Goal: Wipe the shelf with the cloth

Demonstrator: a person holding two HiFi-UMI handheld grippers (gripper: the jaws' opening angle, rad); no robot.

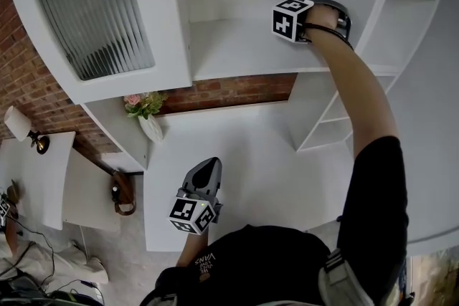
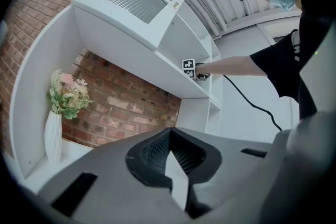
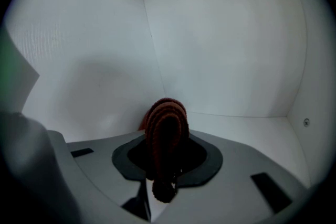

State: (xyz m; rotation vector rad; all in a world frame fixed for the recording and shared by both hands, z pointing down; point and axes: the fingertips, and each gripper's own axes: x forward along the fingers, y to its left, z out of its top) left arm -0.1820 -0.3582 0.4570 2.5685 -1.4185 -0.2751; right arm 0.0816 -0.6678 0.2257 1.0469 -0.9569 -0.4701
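Note:
My right gripper [image 1: 315, 14] reaches into the upper compartment of the white shelf [image 1: 237, 46], its marker cube facing up. In the right gripper view the right gripper [image 3: 167, 157] is shut on a folded rust-brown cloth [image 3: 167, 128], which bulges up between the jaws just above the shelf board [image 3: 247, 131] near the back corner. My left gripper [image 1: 204, 175] hangs low by my body over the lower white surface, away from the shelf. Its jaws [image 2: 170, 152] are shut with nothing in them. In the left gripper view, the right gripper [image 2: 191, 68] shows far off on the shelf.
A white vase of flowers [image 1: 147, 115] stands on the lower ledge at the left, against a brick wall [image 1: 229, 91]. A cabinet door with ribbed glass [image 1: 93, 11] hangs open left of the compartment. Narrow side shelves [image 1: 326, 122] sit at the right. A lamp [image 1: 21, 127] stands far left.

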